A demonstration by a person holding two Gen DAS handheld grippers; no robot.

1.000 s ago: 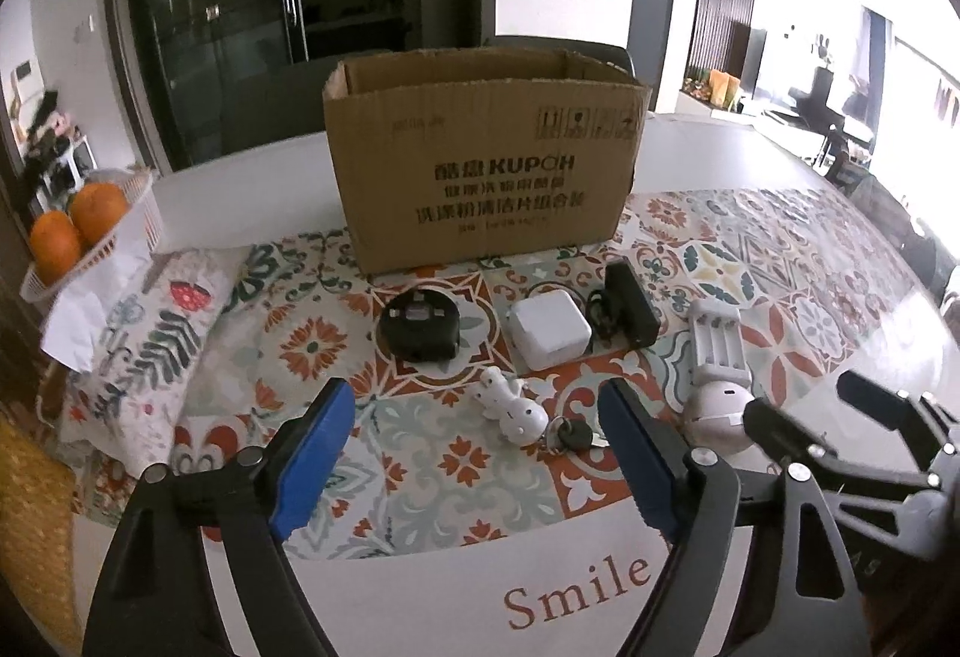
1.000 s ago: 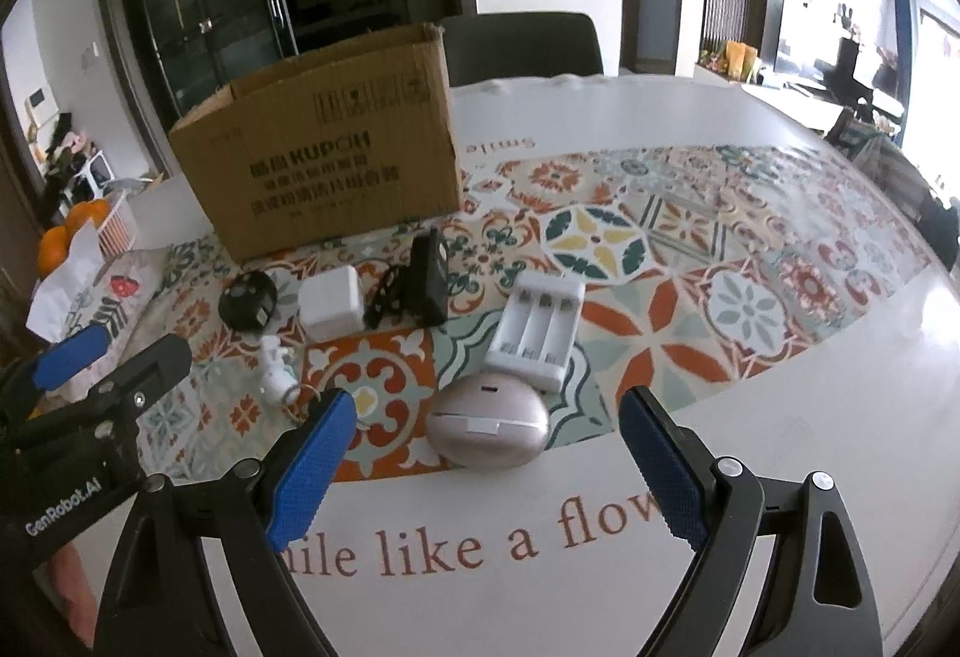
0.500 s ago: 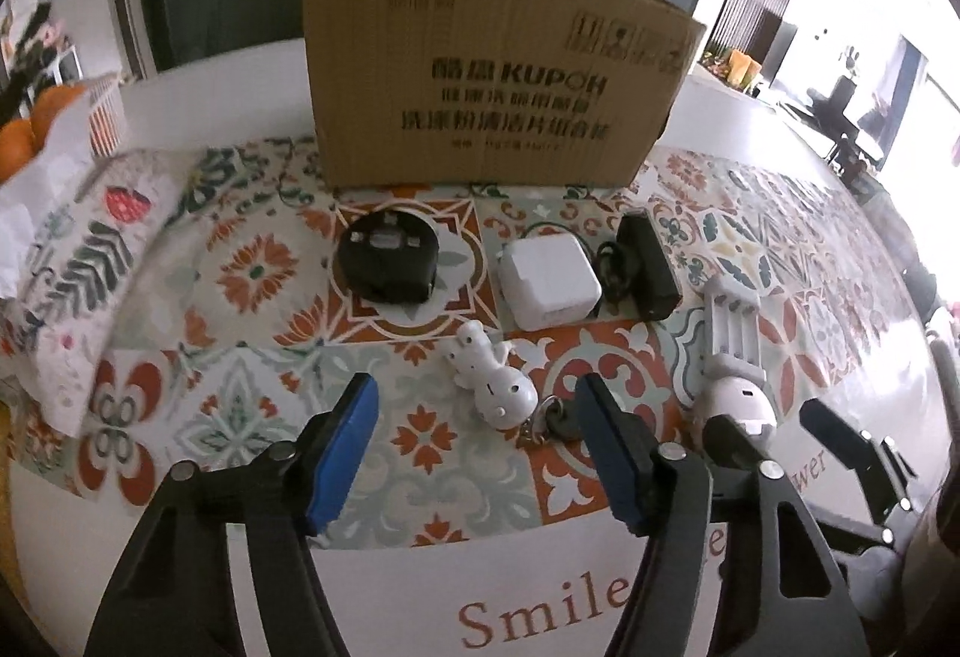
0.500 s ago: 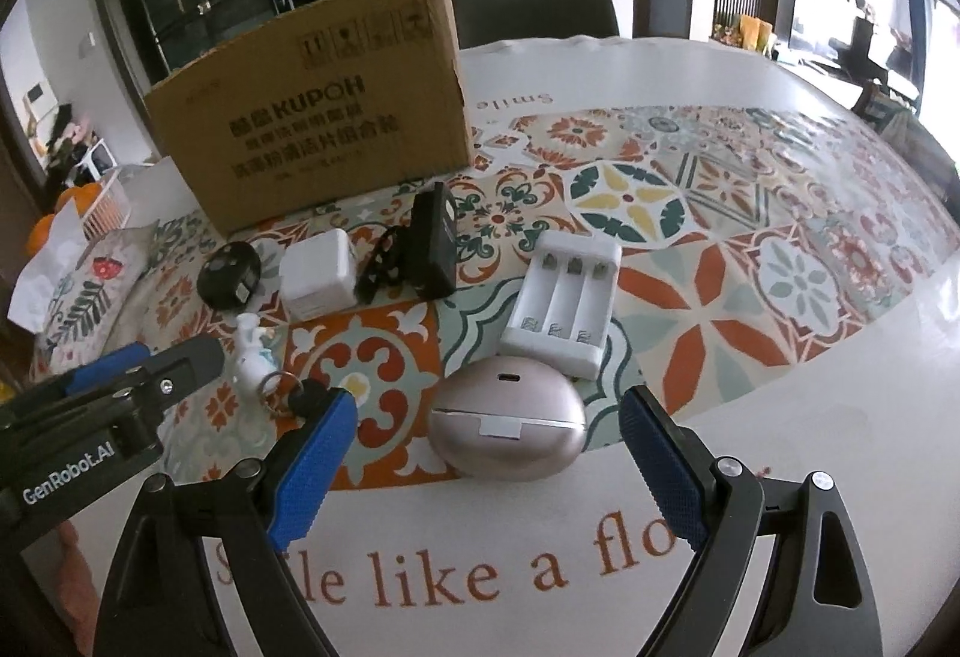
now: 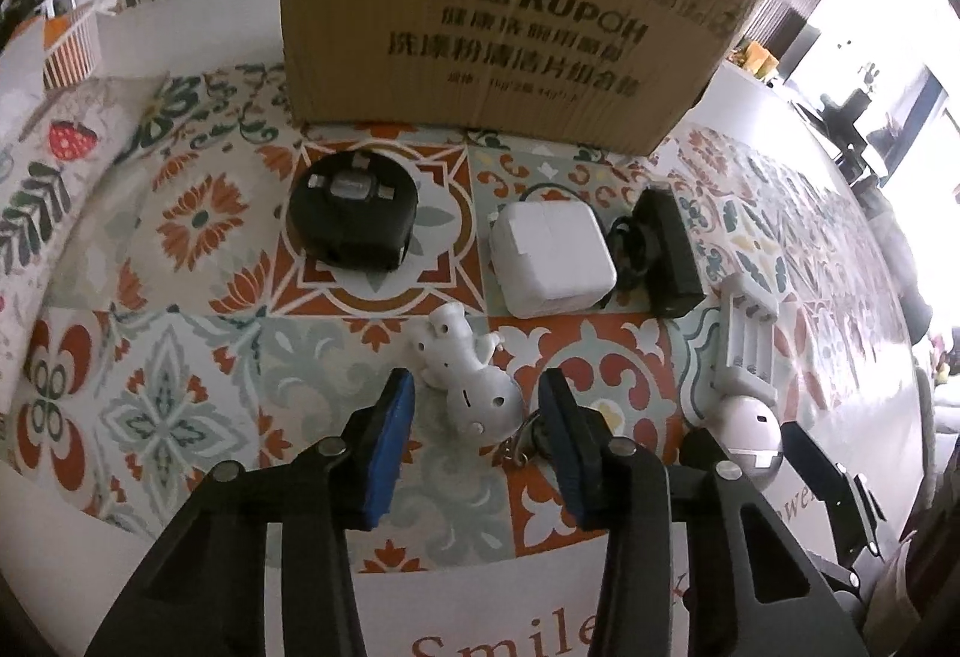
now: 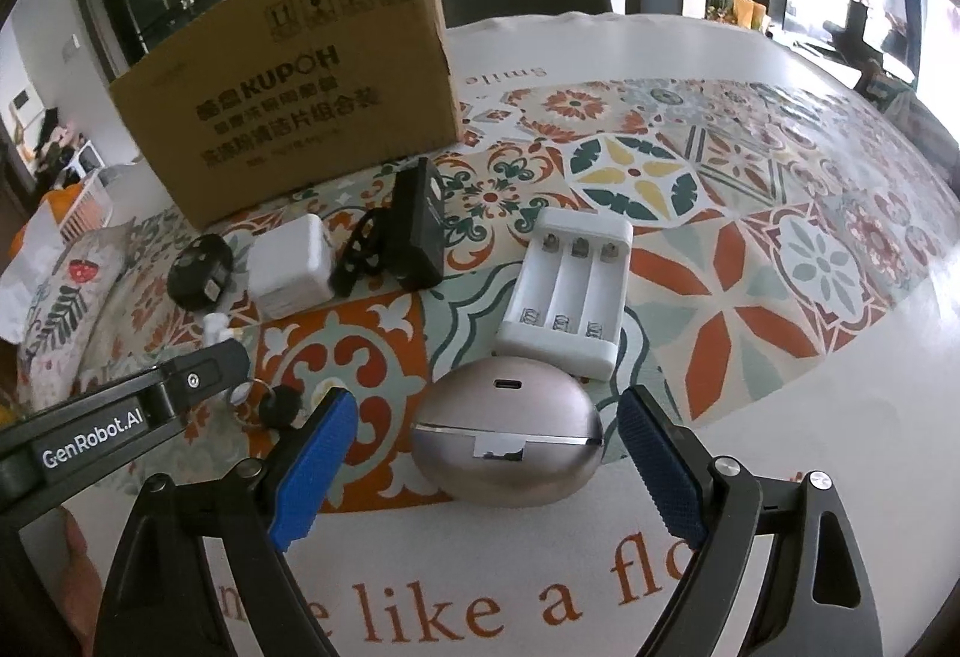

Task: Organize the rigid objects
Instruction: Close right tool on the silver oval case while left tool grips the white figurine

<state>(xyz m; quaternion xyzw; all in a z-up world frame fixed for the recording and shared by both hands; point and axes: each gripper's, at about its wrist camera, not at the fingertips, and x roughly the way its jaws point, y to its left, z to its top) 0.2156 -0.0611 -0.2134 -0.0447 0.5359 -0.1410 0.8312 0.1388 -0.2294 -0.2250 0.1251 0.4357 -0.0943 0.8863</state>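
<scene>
I have the white toy figure (image 5: pixel 465 378) lying on its side on the patterned cloth (image 5: pixel 180 387), between the blue pads of my left gripper (image 5: pixel 474 411). The jaws are closing on it, but I still see cloth on both sides of the figure, so the pads are not pressing yet. Its key ring and black fob (image 5: pixel 531 438) lie just beside the right pad.

My right gripper (image 6: pixel 486 438) straddles the rounded metallic case (image 6: pixel 507 438) with its jaws wide apart, clear of the case on either side. Touching the case's far edge is the white battery holder (image 6: pixel 567 291).

Further back stand the white charger block (image 5: pixel 552 258), the black adapter with its coiled cable (image 5: pixel 666 252) and the round black gadget (image 5: pixel 354 216), all in a row in front of the cardboard box (image 5: pixel 498 15).

As I judge it, the sorting has barely begun: every item I can see is on the tabletop (image 6: pixel 780 75), outside the box, and nothing is lifted. I cannot see into the box, so whether anything is already in there I cannot say. Presumably each piece still has to be gripped, carried over and dropped in, starting with the figure and the case.
</scene>
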